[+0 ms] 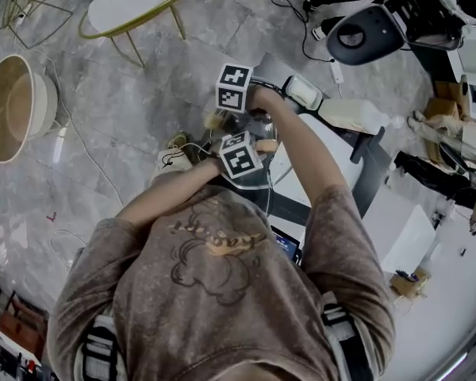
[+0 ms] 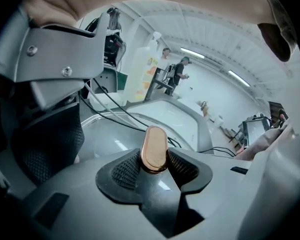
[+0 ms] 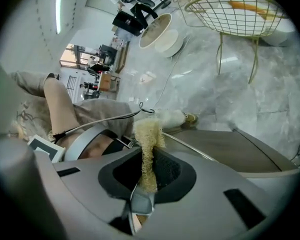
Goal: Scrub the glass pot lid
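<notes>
Head view: bright, even, diffuse light; fisheye bends the edges; floor [image 1: 143, 133] has a soft sheen and only faint shadows. Left gripper view: cool white, lit by ceiling strip lights [image 2: 192, 52]; black vignette at left, blurred near shapes along the top; knob [image 2: 154, 149] sharp with a dull copper highlight; lid [image 2: 110, 134] glass streaked with reflections. Right gripper view: heavy barrel distortion, dark ring all round; strip light [image 3: 58, 14] blown out; loofah [image 3: 148, 144] crisp, background softer
</notes>
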### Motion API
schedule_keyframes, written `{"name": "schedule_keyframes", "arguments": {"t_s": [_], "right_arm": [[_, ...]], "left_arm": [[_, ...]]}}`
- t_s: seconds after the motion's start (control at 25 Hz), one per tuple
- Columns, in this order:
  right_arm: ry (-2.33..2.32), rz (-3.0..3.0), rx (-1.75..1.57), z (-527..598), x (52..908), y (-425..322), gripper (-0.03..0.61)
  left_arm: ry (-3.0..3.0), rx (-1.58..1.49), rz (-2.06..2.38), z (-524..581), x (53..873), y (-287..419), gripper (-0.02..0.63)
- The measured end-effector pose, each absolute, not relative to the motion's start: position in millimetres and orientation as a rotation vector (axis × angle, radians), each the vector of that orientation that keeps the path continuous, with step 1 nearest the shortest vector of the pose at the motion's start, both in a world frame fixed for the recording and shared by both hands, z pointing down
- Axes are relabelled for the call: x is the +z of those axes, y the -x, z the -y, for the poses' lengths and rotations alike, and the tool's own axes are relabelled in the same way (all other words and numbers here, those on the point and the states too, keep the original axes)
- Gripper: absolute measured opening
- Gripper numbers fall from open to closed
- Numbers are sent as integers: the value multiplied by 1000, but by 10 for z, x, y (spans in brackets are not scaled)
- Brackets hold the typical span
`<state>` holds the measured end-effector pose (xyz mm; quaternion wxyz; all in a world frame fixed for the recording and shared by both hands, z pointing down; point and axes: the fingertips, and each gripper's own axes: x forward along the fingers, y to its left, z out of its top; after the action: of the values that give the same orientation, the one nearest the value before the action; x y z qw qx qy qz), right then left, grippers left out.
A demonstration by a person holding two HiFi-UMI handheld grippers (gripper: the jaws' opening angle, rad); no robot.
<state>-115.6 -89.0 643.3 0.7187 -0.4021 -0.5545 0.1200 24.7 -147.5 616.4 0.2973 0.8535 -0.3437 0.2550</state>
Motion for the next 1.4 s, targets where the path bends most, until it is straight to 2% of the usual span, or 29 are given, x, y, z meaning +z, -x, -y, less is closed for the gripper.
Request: {"name": "schedule_keyframes", "arguments": {"t_s": [0.28,0.48,0.72,0.88,1.08,1.4], "right_arm": [[941,1175,295,847,6412,1178,48],[886,1360,376,965,6311,1297,48],[640,1746,381,1426,5930,1522,48],[393,2060,392,1904,5466,1539,49],[17,2397,442,2338,4795,1220,49],[-586,2669,383,2465,4033,177,51]], "left_arm": [[-2277,665,913,1457,6163,-228,183],[-2280,671,862,1422,6195,-248,184],[-2307,664,826,1430,6046,-199,232],[-2342,644,850,1538,5824,-93,235],[-2387,620,902,1645,5492,90,235],[-2497,530,954,1915,4859,146,236]]}}
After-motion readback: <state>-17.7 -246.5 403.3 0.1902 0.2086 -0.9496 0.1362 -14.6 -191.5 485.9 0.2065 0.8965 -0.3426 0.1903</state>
